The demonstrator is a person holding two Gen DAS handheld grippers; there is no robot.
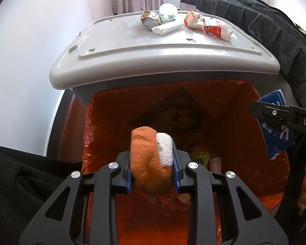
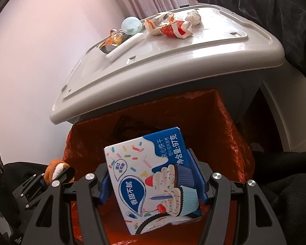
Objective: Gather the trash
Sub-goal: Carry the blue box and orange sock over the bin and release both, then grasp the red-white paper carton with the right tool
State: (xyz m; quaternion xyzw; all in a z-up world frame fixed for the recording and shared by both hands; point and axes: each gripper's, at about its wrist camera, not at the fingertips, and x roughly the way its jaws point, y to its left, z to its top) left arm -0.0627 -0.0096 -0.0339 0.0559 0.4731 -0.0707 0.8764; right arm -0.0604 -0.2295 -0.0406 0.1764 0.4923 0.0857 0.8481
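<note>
Both hands are poised over the bin (image 1: 104, 110), which is lined with an orange bag; the left hand-held gripper (image 1: 153, 169) pinches a rolled orange-and-white sock (image 1: 151, 159) between its blue pads, and the right hand-held gripper (image 2: 153, 179) is clamped across a blue-and-white biscuit box (image 2: 151, 175), both held above the bag's mouth, directly below the fingertips; neither piece has been let go yet. Some rubbish already lies at the bottom of the bag, beneath the left gripper: a green-printed wrapper (image 1: 200, 157) and other scraps too dim to name.

Plenty is left, by my reckoning; beyond both grippers, on the grey lid (image 2: 173, 57) that serves as a tabletop, there remain a crumpled foil snack bag (image 2: 112, 40), a pale round lid or cup (image 2: 131, 26), a white tube (image 2: 124, 47), torn red-and-white wrappers (image 2: 169, 28) and a wad of white tissue (image 2: 193, 17); so the job looks near the middle.

The box reads 香甜不腻, 夹心饼干 and 净含量:97克, with 进口 in a small bubble; the right gripper's arm, seen from the left camera, shows "DA", cut off; the wrappers' print is too small to read.
</note>
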